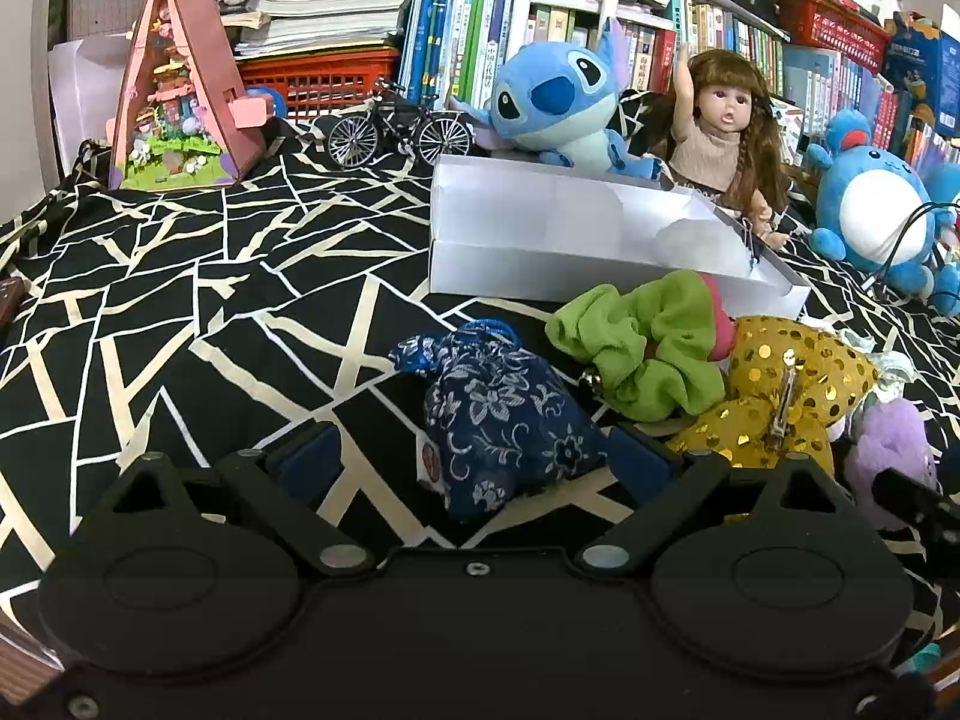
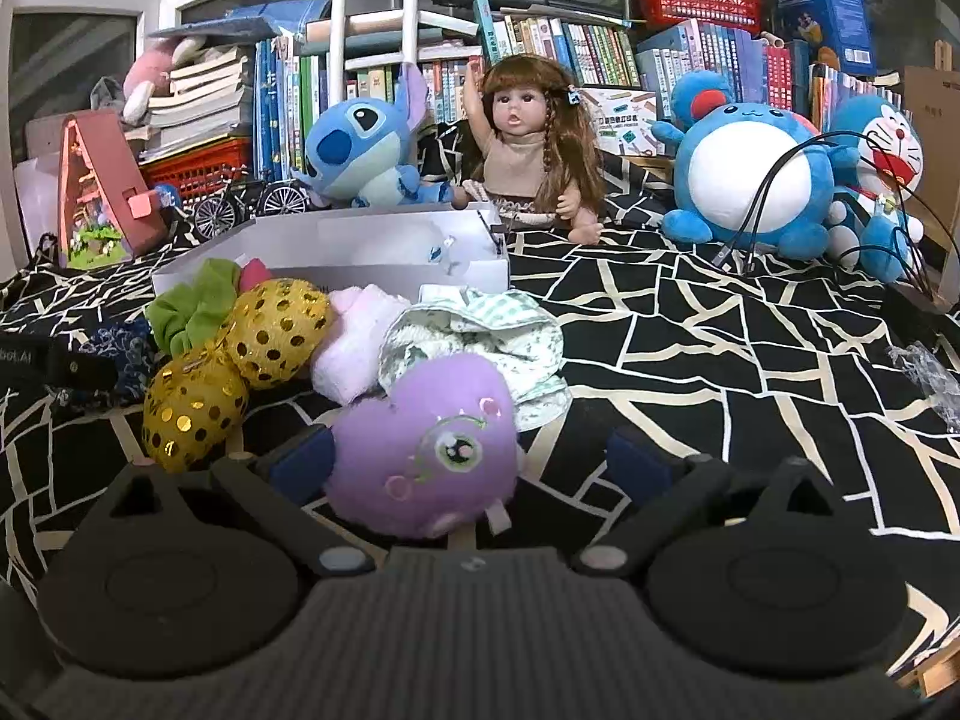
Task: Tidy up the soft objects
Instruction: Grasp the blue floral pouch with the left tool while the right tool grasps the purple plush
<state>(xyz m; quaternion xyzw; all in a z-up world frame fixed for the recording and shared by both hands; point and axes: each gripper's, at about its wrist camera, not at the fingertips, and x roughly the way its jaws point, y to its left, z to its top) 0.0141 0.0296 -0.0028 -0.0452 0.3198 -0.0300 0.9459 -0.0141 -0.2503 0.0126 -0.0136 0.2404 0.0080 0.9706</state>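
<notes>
A navy floral pouch (image 1: 504, 420) lies on the black patterned cloth between the blue pads (image 1: 306, 462) of my left gripper (image 1: 474, 459), which is open; the right pad is close to the pouch, the left one stands apart. Beside the pouch lie a green scrunchie (image 1: 642, 348) and a gold sequin bow (image 1: 780, 384). My right gripper (image 2: 468, 462) is open around a purple plush (image 2: 420, 450), whose left side is near the left pad. Behind the plush lie a pink sock (image 2: 354, 342) and a green-and-white cloth (image 2: 480, 336). A white open box (image 2: 384, 246) sits further back.
A blue alien plush (image 1: 558, 102), a doll (image 2: 528, 144), a round blue plush (image 2: 750, 168) and a blue cat plush (image 2: 882, 162) line the back by the bookshelf. A toy bicycle (image 1: 396, 132) and an A-frame model house (image 1: 180, 96) stand at the left. Black cables (image 2: 780, 198) trail at the right.
</notes>
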